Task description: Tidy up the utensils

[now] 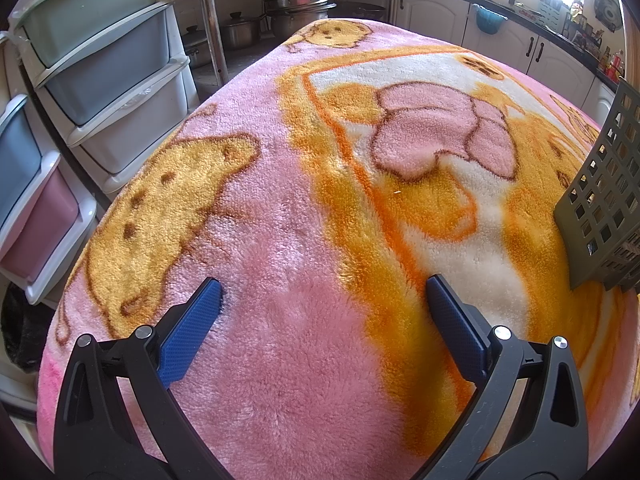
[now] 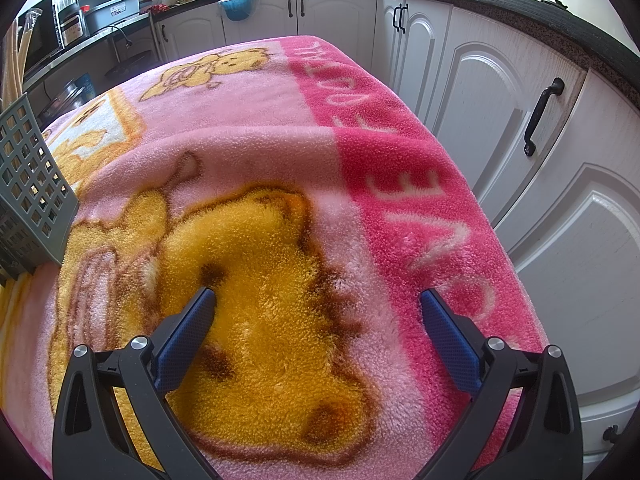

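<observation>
The left hand-held gripper [image 1: 323, 292] is wide open, and nothing is between its two blue fingers [image 1: 192, 328]. It hangs low over a fluffy pink and orange blanket [image 1: 280, 240] that covers the desk. The right hand-held gripper [image 2: 318, 304] is wide open too, and it holds nothing. Under it is a big yellow bear picture [image 2: 260, 280] on the blanket.

A grey plastic basket [image 1: 604, 200] with lots of square holes sits on the blanket, ahead and to the right of the left hand-held gripper. From the right wrist view the same basket [image 2: 32, 184] is ahead and to the left of the right hand-held gripper. So the basket is between the two, a bit in front. It stands up tall, with its long side going up and its walls leaning out a little. Something shiny shows through the holes near the bottom, but I cannot tell what it is. I cannot see any spoon or fork lying on the blanket.

Far left of the left hand-held gripper stands a stack of plastic drawers [image 1: 104, 64] in green, blue, white and pink. They are shut, so I cannot tell what is inside. Far ahead, metal pots [image 1: 296, 8] are stacked low on the floor. To the right of the right hand-held gripper are white cupboard doors [image 2: 520, 128] with dark handles.
</observation>
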A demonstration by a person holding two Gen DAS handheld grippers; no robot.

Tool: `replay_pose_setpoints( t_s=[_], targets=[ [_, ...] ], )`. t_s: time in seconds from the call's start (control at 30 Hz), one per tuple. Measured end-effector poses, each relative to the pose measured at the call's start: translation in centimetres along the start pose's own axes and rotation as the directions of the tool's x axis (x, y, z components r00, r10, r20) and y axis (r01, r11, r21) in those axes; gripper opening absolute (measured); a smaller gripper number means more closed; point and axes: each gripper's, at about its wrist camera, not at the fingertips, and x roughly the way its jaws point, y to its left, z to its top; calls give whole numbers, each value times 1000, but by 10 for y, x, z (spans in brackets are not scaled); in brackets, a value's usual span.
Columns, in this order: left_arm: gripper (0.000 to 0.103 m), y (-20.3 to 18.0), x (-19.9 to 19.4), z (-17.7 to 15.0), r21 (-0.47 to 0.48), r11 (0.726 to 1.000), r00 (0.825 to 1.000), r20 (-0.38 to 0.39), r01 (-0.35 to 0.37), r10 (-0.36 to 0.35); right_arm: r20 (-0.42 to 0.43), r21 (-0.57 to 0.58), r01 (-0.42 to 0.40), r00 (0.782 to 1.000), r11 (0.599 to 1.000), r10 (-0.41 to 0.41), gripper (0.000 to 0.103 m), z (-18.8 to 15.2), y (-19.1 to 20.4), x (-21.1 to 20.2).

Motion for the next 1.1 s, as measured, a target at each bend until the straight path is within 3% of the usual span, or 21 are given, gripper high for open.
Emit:
replay_pose_setpoints(
  t_s=[1.1],
  targets=[
    [94, -5, 1, 2, 1, 1000, 1000, -3, -8, 8, 0, 0, 0, 1000, 1000, 0, 98, 0, -1, 1]
  ],
)
